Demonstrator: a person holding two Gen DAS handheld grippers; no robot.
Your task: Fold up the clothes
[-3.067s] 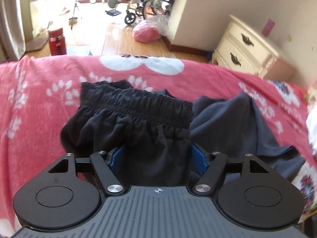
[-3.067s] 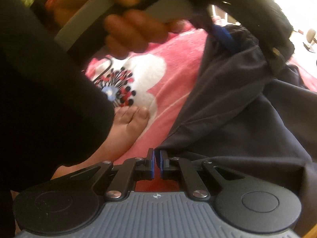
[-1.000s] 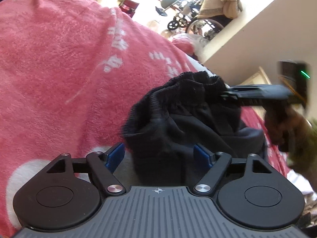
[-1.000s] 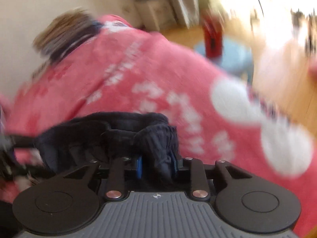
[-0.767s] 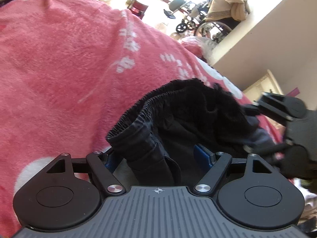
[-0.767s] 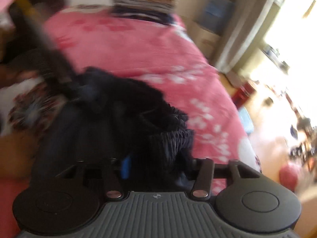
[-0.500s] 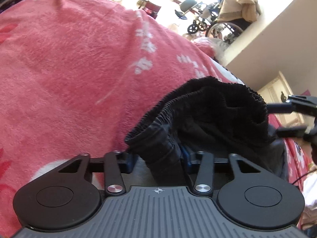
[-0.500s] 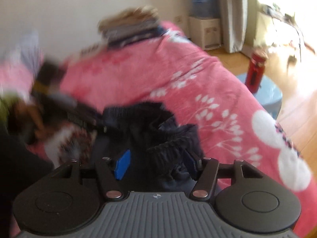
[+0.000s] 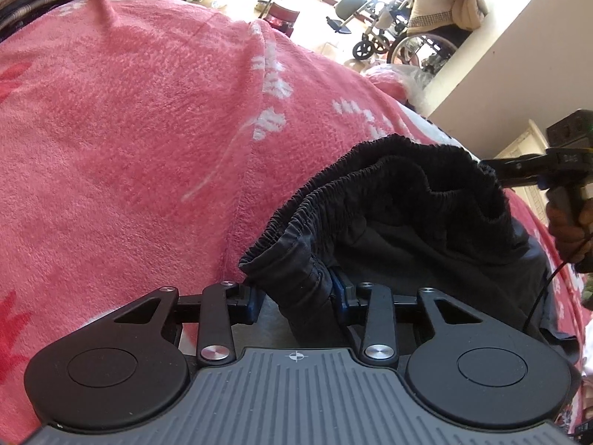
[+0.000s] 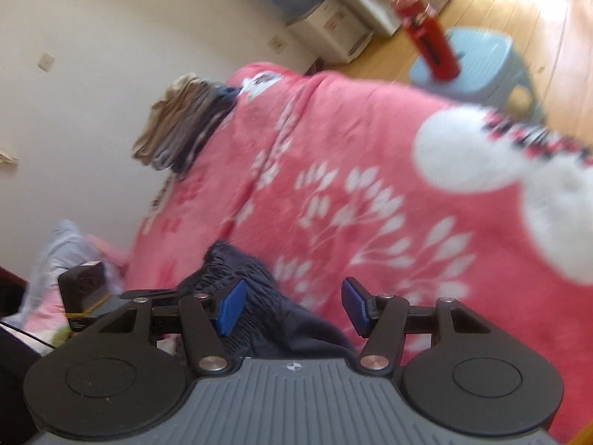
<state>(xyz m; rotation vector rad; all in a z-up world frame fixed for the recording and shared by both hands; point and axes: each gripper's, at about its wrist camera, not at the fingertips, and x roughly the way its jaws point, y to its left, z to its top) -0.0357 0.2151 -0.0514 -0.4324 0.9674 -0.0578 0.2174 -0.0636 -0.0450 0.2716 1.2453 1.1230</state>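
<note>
The black shorts lie bunched on the pink blanket of the bed, their gathered elastic waistband standing up in a ruffled loop that gapes open toward the far right. The cloth is dark, creased and slightly faded, with a smoother panel sagging inside the loop. In the left wrist view the near end of the waistband runs down between the fingers of the left gripper, whose blue pads press on it from both sides; these fingers have just been closing on the cloth. At the far right end of the waistband the tips of the right gripper sit at the hem, and I cannot tell from there whether they touch it. In the blurred right wrist view the right gripper has its fingers spread apart, having just been opening; the shorts lie low between them, nearer the left pad, and neither pad presses the cloth.
</note>
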